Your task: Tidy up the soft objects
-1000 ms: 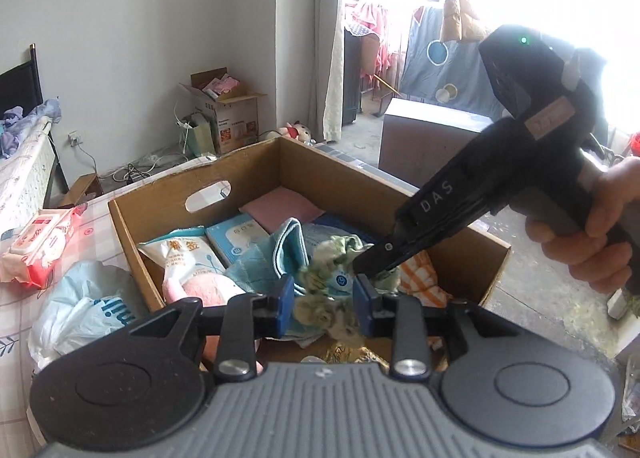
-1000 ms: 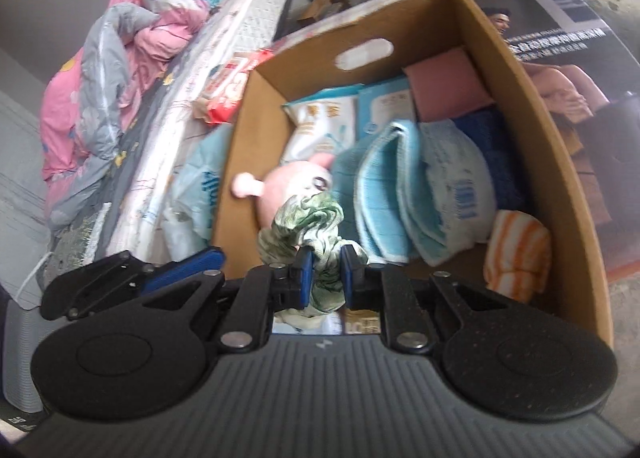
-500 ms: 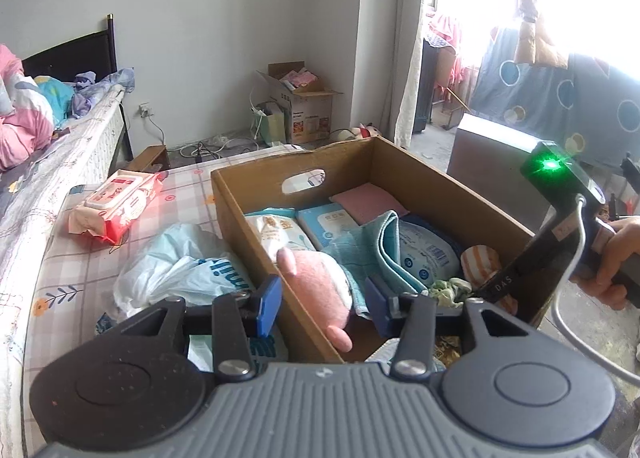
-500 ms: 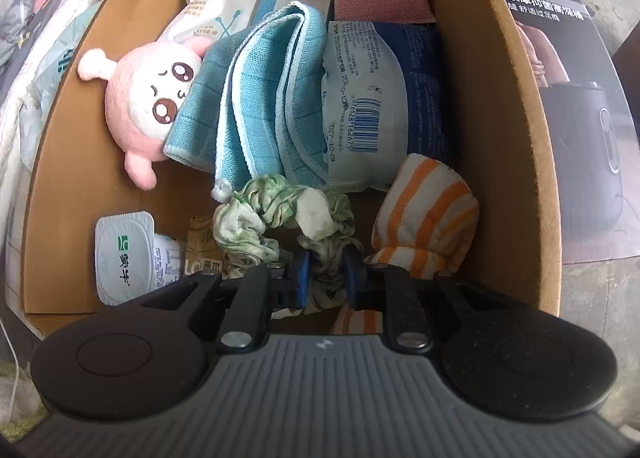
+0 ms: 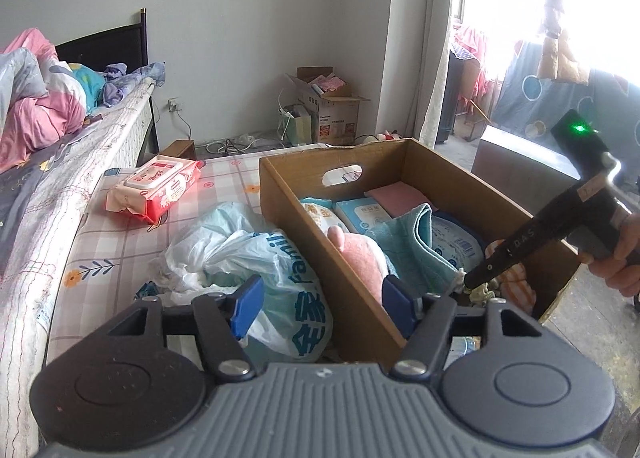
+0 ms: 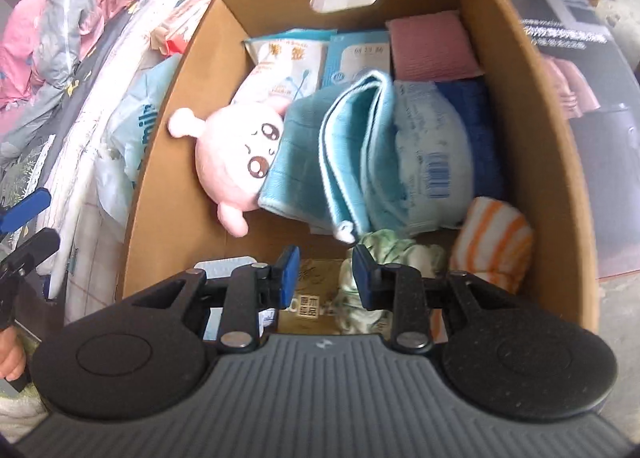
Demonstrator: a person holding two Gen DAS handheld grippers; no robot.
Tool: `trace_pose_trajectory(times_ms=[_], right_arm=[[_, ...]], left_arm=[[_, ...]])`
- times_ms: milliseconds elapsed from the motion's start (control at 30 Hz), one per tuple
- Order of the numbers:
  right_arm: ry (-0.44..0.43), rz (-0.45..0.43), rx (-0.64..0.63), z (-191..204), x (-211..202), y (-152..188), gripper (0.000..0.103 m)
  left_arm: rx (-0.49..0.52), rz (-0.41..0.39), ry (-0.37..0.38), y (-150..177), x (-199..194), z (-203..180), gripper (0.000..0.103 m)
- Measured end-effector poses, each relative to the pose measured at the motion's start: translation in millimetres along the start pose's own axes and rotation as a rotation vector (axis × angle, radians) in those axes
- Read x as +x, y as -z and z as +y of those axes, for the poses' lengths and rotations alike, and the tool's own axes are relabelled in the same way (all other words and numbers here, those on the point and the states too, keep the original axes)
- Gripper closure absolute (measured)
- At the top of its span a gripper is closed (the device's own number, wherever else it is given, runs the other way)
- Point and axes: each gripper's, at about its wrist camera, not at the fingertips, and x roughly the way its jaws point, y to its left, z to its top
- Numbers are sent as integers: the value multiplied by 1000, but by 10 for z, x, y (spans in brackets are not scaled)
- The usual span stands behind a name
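Right tool (image 6: 326, 272) hangs over the near end of the brown cardboard box (image 6: 532, 70), its blue pads opening; a second ago they pinched the green-and-white ruffled fabric scrunchie (image 6: 394, 250), and now that scrunchie lies free on the box floor, just past the right pad, between the folded light-blue towel (image 6: 332, 166) and the orange-and-white striped cloth (image 6: 494, 244). I judge the drop done: one more soft piece is stowed. Left tool (image 5: 320, 304) is empty, its pads opening too and already wide, and it has swung away from the scrunchie toward the crumpled white-and-blue plastic shopping bag (image 5: 256, 254) lying against the box's outer wall, probably the next thing to sort. Also in the box are a pink plush toy (image 6: 230, 150) beside the towel, several soft packets and a pink pad at the far end. Box and bag sit on a surface covered by a pink checked flowered cloth (image 5: 104, 242), where a red pack of wet wipes (image 5: 156, 186) lies apart. Beyond are a bed with rumpled pink bedding (image 5: 36, 110), a grey wall, an open carton on the floor and a bright window.
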Motion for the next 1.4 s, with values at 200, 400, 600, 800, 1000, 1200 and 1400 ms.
trace_pose_trajectory(times_ms=[200,400,600,800,1000,1200,1400], right_arm=[[18,89,133,-192,299,34,75],[-68,-74,200,-114,-101,166,66],[-30,-363,187,256,-681,697,23],[38,-536,238,575,-852,1379,16],[195,-616,190,963,-750,1906,1],[330,-558,28,1301,-628,2061,1],[366,-559,-25,1518,-624,2062,1]], left_arm=[[-38,-13,-23,98,-145,175,23],[-78,-12,-38,239,-273,312,13],[-89,6,-87,427,-405,373,1],[-117,56,-156,644,-482,370,0],[-90,102,-217,740,-539,244,0],[-38,59,-333,746,-636,80,0],[-82,109,-300,729,-612,41,0]])
